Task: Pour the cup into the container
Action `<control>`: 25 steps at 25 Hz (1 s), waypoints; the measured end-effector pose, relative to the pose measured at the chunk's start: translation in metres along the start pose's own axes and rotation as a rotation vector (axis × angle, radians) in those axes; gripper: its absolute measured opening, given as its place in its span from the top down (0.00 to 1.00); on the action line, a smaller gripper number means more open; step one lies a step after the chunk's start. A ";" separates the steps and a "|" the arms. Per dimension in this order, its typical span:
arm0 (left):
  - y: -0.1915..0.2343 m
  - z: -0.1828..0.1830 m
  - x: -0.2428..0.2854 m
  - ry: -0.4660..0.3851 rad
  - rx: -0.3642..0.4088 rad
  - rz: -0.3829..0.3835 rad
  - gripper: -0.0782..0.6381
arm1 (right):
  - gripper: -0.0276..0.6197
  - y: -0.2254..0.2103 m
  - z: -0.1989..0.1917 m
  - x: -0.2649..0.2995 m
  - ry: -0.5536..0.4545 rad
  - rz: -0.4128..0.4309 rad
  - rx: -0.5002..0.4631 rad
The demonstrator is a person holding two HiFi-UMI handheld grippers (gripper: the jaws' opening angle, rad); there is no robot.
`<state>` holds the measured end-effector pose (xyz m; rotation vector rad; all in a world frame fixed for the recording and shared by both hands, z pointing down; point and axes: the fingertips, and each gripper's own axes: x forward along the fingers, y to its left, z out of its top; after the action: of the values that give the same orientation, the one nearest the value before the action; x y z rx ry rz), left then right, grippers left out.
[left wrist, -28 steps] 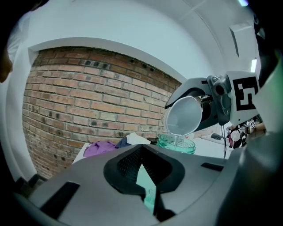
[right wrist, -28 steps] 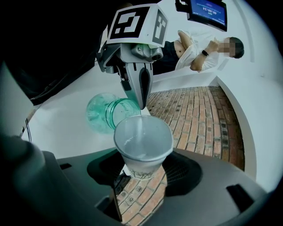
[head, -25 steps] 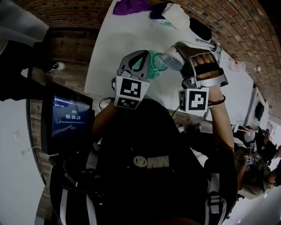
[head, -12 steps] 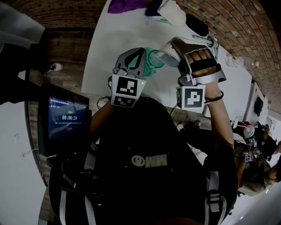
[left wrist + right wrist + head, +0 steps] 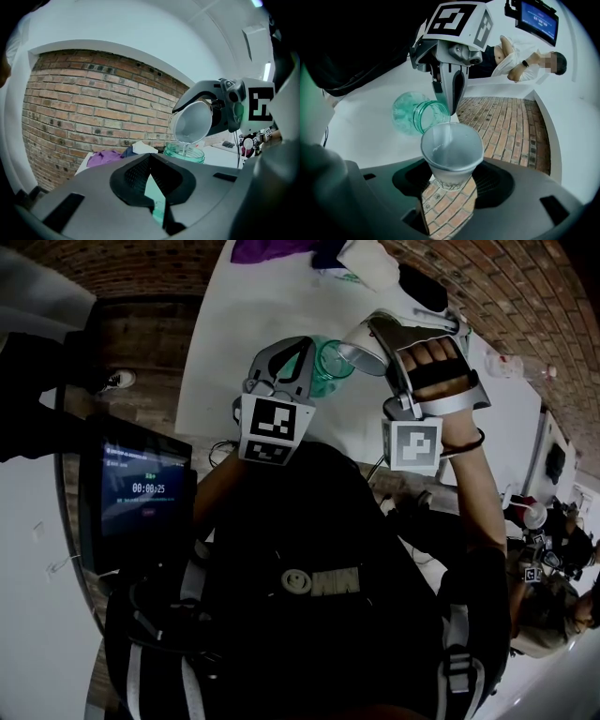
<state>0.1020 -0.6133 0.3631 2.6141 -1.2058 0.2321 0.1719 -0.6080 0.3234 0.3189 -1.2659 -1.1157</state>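
A translucent green glass jar [image 5: 328,368] hangs above the white table, with my left gripper [image 5: 292,360] shut on its body; green glass shows between the jaws [image 5: 154,199]. My right gripper [image 5: 377,338] is shut on a clear plastic cup [image 5: 359,346], tipped with its rim over the jar's mouth. In the left gripper view a thin stream of water runs from the cup [image 5: 192,123] into the jar's open top [image 5: 184,153]. In the right gripper view the cup [image 5: 451,154] sits between the jaws, a little water at its lip, above the jar [image 5: 417,115].
The white table [image 5: 244,324] stretches under both grippers, with a purple cloth [image 5: 267,249] and white and dark cloths at its far end. Brick floor surrounds it. A tablet screen [image 5: 141,488] stands at the left. Other people sit at the far right.
Both grippers, with jar and cup, have drifted slightly toward the table's far end. The cup stays tipped over the jar's mouth.
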 end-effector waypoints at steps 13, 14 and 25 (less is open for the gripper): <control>0.000 0.001 -0.001 -0.002 -0.005 0.005 0.90 | 0.54 -0.009 -0.001 -0.001 0.008 -0.031 -0.069; -0.001 0.002 0.000 -0.003 -0.006 0.004 0.90 | 0.54 -0.010 -0.001 -0.001 0.008 -0.033 -0.074; 0.000 0.002 0.000 -0.005 -0.006 0.003 0.90 | 0.54 -0.014 -0.005 -0.005 0.024 -0.040 -0.127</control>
<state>0.1024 -0.6140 0.3615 2.6094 -1.2107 0.2218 0.1698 -0.6125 0.3092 0.2623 -1.1658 -1.2170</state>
